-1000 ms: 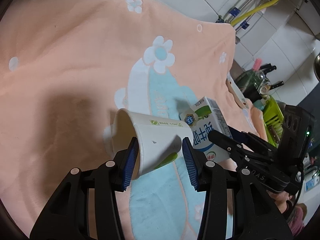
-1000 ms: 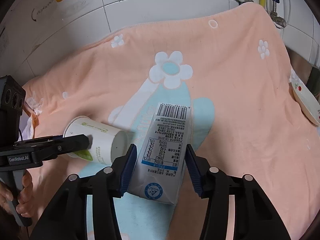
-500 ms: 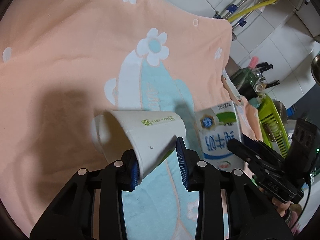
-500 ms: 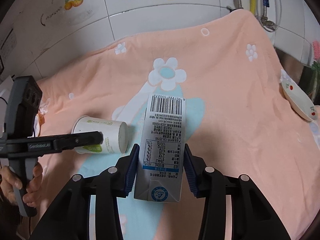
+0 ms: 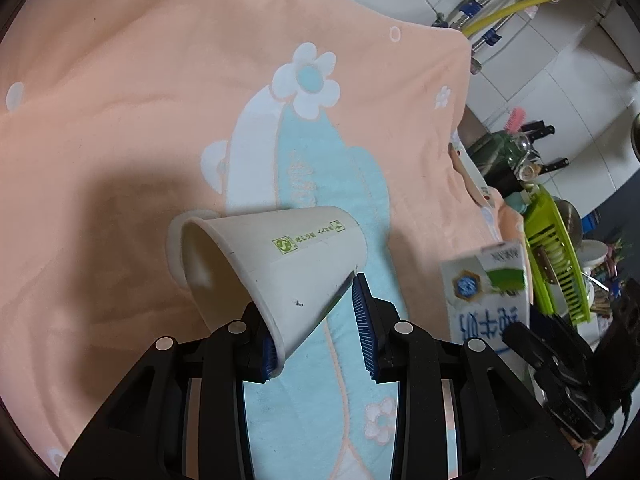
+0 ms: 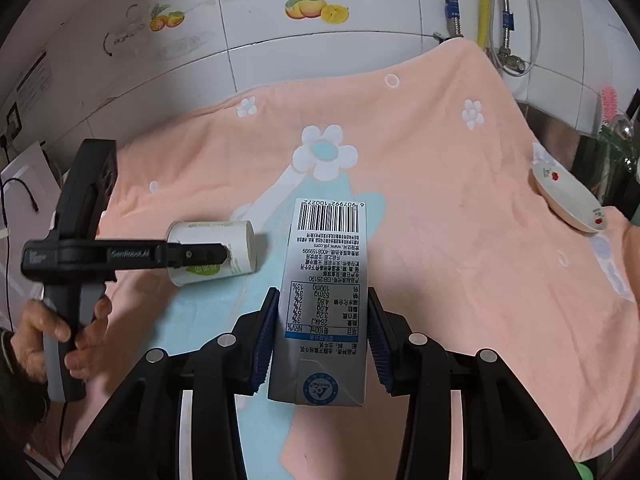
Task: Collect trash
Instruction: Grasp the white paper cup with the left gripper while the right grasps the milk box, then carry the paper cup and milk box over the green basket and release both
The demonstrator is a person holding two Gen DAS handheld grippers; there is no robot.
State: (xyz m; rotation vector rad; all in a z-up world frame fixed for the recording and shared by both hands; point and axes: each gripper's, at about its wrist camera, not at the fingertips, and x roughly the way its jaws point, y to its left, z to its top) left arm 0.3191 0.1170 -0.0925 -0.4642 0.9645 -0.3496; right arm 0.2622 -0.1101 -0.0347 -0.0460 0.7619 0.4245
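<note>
Since a second ago both pieces of trash have come up off the peach blanket (image 6: 460, 208) that covers the tabletop: the paper cup (image 5: 276, 264), which lay on its side, now hangs tilted in the left gripper (image 5: 316, 332), and the milk carton (image 6: 324, 300), which lay flat, stands lifted in the right gripper (image 6: 320, 344). Both sets of jaws have just been closing, each with its thing between them, and the left ones have settled.

The left gripper is clamped on the cup near its base, open mouth turned away and to the left. The cup looks light and thin-walled — it will likely crush or pop free if squeezed harder, and the tapered side gives the pads a slope to slide on. A hold lower on the wall, nearer the stiff bottom ring, seems the safer one.

The right gripper grasps the carton across its narrow sides, near the folded end, barcode end pointing away. The carton looks stiff along its edges yet smooth and a little slick; if it is empty it weighs little, though I cannot tell — a grip closer to the middle would probably swing less.

A small dish (image 6: 568, 196) sits at the blanket's right edge, well apart from both.
</note>
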